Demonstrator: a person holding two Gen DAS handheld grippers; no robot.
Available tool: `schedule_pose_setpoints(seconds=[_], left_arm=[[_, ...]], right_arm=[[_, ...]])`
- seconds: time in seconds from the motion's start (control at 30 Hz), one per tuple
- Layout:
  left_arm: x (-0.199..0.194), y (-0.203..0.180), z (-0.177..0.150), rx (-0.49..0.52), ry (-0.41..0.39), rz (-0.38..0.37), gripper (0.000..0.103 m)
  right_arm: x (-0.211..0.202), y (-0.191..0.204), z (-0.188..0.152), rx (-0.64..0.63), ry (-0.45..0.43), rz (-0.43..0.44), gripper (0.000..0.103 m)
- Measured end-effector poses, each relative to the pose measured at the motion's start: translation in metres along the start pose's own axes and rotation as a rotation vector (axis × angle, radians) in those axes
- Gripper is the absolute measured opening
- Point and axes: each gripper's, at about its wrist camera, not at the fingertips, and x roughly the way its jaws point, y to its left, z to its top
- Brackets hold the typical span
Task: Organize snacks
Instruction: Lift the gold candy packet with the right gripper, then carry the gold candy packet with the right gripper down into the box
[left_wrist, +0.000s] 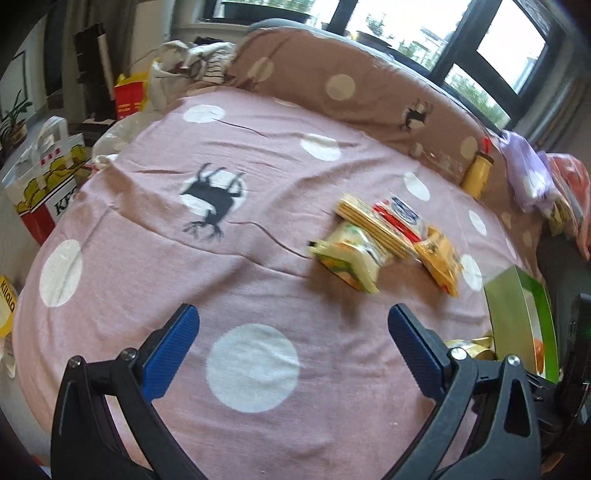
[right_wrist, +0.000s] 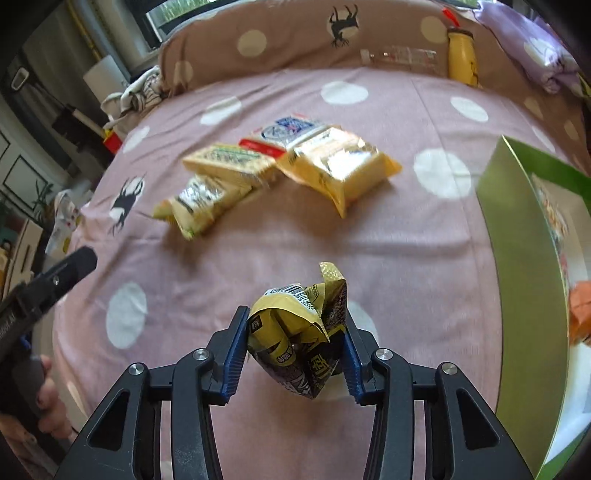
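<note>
While the left gripper hung wide open over the pink bedspread, loose snack packets lay ahead beside a green box. Through the right wrist camera, the right gripper clamped a crumpled black-and-gold snack packet above the bedspread.

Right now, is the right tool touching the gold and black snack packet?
Touching. The right wrist view shows the right tool with both blue pads pressed against the crumpled gold and black snack packet.

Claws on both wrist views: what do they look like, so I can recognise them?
Left claw and right claw match: black plastic frames with triangular cut-outs, silver round screws at the joints, and ribbed blue pads lining the fingers. No cables or sleeves visible.
</note>
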Motion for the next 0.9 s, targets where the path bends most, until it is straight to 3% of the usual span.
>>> schedule_pose_setpoints(seconds=[0.1, 0.17, 0.33, 0.5, 0.6, 0.77, 0.83, 0.9], left_arm=[[0.004, -0.013, -0.005, 0.032, 0.014, -0.033, 0.102], [0.007, -0.019, -0.008, 0.04, 0.031, -0.063, 0.102], [0.01, -0.047, -0.021, 0.095, 0.098, -0.216, 0.101], [0.017, -0.087, -0.042, 0.205, 0.156, -0.348, 0.098], [0.029, -0.104, -0.054, 0.258, 0.192, -0.354, 0.093], [0.047, -0.112, -0.064, 0.26, 0.24, -0.365, 0.078], [0.051, -0.113, -0.066, 0.256, 0.252, -0.369, 0.069], [0.055, -0.115, -0.068, 0.26, 0.257, -0.367, 0.055]], right_arm=[[-0.011, -0.015, -0.002, 0.055, -0.037, 0.054, 0.072], [-0.027, -0.02, -0.003, 0.074, -0.098, 0.068, 0.078], [-0.054, -0.05, -0.011, 0.19, -0.202, 0.173, 0.078], [-0.043, -0.059, -0.013, 0.237, -0.169, 0.254, 0.078], [-0.032, -0.059, -0.013, 0.241, -0.147, 0.317, 0.077], [-0.013, -0.053, -0.013, 0.238, -0.09, 0.364, 0.061], [-0.008, -0.051, -0.012, 0.232, -0.074, 0.363, 0.055], [-0.002, -0.048, -0.012, 0.229, -0.057, 0.377, 0.052]])
